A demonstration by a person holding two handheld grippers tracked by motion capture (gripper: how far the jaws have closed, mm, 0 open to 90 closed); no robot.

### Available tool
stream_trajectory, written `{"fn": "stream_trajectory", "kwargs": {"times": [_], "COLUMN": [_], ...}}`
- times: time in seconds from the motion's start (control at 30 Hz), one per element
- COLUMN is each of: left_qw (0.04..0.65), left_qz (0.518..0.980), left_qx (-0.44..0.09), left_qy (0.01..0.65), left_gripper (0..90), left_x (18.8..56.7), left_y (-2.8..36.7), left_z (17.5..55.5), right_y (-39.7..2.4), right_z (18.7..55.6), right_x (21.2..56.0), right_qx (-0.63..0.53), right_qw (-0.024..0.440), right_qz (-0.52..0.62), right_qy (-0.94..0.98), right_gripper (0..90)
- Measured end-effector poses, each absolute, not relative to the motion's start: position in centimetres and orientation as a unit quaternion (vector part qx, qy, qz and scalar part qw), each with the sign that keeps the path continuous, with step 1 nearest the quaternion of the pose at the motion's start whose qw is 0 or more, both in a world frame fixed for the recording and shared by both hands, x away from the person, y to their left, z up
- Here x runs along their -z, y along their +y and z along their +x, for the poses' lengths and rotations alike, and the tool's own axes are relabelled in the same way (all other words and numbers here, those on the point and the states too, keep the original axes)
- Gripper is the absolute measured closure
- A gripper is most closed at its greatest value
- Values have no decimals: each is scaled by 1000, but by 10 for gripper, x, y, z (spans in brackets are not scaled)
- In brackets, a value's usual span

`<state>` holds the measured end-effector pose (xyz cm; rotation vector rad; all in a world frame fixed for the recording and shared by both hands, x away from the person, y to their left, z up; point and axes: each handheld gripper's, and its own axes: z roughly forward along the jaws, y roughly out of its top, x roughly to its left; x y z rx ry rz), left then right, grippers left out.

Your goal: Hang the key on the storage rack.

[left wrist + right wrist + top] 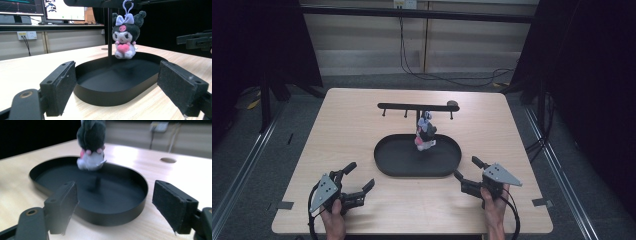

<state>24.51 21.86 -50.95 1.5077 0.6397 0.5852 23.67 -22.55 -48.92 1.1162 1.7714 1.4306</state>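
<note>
Plush toy (426,131) hangs on rack (417,106) over tray (388,167), untouched. Left tongs (360,177) and right tongs (467,168) both wide, empty, near tray. Unhooking not started.

Black tray (387,159), black-and-white plush (426,134), seemingly.

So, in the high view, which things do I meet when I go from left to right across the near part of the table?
left gripper → black oval tray → plush toy hanging from the stand above the tray → right gripper, with its jaws open
</note>
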Motion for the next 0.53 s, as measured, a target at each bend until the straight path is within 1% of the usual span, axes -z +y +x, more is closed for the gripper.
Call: {"fn": "stream_trajectory", "kwargs": {"times": [0.13, 0.17, 0.23, 0.4, 0.47, 0.53], "left_qw": [645, 645, 646, 643, 642, 644], "left_qz": [663, 663, 662, 664, 665, 664], "left_qx": [-258, -258, -257, -258, -259, -257], "left_qy": [280, 280, 281, 281, 280, 280], "left_gripper": [155, 154, 154, 154, 154, 154], "left_x": [510, 510, 510, 510, 509, 510], "left_y": [219, 219, 218, 219, 219, 219], "left_z": [245, 245, 245, 245, 245, 245], "right_y": [-220, -218, -218, -221, -223, -221], "right_z": [238, 236, 232, 220, 215, 210], "right_x": [500, 502, 507, 511, 512, 513], "right_qx": [-548, -543, -561, -580, -594, -581], "right_qw": [316, 334, 338, 390, 399, 434], "right_qz": [408, 400, 406, 399, 391, 386], "right_qy": [658, 659, 637, 594, 579, 570], "right_gripper": [187, 170, 154, 138, 132, 135]}}
